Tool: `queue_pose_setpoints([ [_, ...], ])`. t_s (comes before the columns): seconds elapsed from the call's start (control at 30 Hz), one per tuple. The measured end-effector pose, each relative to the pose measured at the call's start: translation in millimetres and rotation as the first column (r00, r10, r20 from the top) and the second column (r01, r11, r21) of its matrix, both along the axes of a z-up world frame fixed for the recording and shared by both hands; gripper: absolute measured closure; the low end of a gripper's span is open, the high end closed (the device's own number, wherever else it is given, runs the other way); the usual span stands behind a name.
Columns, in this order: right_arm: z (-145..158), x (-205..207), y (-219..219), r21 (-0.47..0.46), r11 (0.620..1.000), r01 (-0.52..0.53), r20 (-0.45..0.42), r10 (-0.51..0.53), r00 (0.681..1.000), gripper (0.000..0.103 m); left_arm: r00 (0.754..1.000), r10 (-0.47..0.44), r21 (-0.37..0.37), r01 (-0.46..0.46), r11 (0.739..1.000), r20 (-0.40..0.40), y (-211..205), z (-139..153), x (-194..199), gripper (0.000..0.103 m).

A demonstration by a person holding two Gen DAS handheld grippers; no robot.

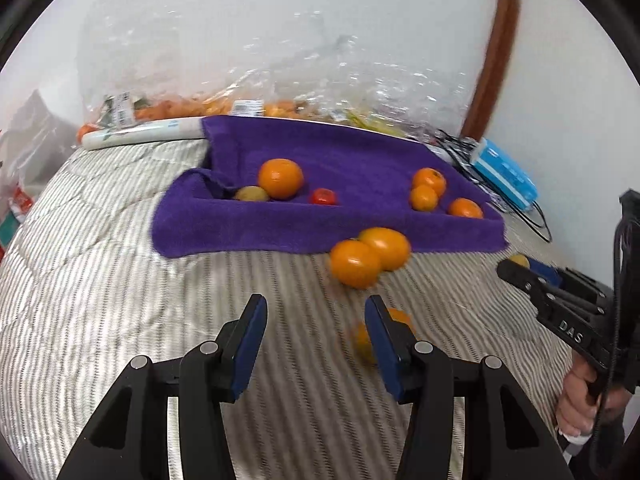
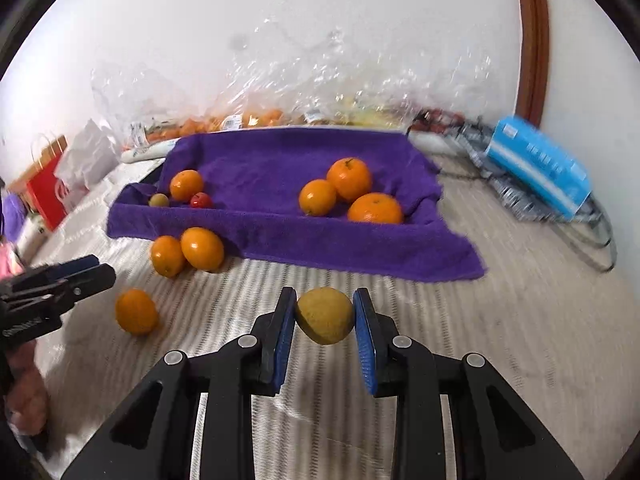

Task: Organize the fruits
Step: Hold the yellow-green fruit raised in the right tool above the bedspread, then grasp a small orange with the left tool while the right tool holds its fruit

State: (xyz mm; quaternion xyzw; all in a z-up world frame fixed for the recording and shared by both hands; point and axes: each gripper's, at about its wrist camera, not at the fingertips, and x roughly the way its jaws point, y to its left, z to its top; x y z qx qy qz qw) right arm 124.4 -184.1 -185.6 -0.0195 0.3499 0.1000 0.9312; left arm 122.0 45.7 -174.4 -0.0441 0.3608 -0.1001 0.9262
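Note:
A purple towel [image 2: 360,256] lines a two-part tray on the striped bedding. Its left part holds an orange [image 2: 186,185], a small yellow-green fruit [image 2: 159,200] and a small red fruit [image 2: 201,200]. Three oranges [image 2: 374,208] lie in the right part. Two more oranges [image 1: 354,262] rest against the towel's front edge. My right gripper [image 2: 324,300] is shut on a yellow-green fruit [image 2: 325,316], held above the bedding. My left gripper [image 1: 316,312] stands open with nothing between its fingers. A lone orange [image 1: 400,318] lies just behind its right finger.
Clear plastic bags [image 2: 280,92] of fruit line the wall behind the tray. A blue box [image 2: 540,168] and black cables [image 2: 592,236] lie at the right. A red paper bag [image 2: 48,192] stands at the far left. A hand [image 1: 580,404] grips the right tool.

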Motion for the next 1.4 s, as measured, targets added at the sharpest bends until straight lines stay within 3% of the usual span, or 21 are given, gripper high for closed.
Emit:
queue_pose_setpoints([
  [0.53,-1,-1,-6,0.030,0.999,-0.016,-0.010,0.016,1.000,0.074,0.994,-0.100,0.015,0.101,0.995,-0.038,-41,-7,-1,0.052],
  [0.63,-2,1,-11,0.059,0.998,-0.013,-0.024,0.015,1.000,0.074,0.993,-0.106,0.019,0.108,0.994,-0.051,-46,-9,1,0.054],
  [0.7,-3,2,-13,0.073,0.997,-0.012,-0.032,0.014,0.999,0.074,0.992,-0.114,0.015,0.115,0.993,-0.052,-48,-9,1,0.064],
  [0.77,-4,2,-15,0.083,0.996,-0.009,-0.035,0.012,0.999,0.074,0.991,-0.115,0.018,0.116,0.993,-0.063,-50,-11,3,0.070],
  [1.2,-4,1,-17,0.097,0.995,-0.007,-0.036,0.011,0.999,0.074,0.994,-0.101,-0.037,0.100,0.994,-0.047,-41,-9,2,0.071],
  [1.4,-3,0,-17,0.098,0.995,0.000,-0.034,0.004,0.999,0.074,0.998,-0.051,-0.084,0.049,0.995,-0.023,-30,-7,-1,0.071],
])
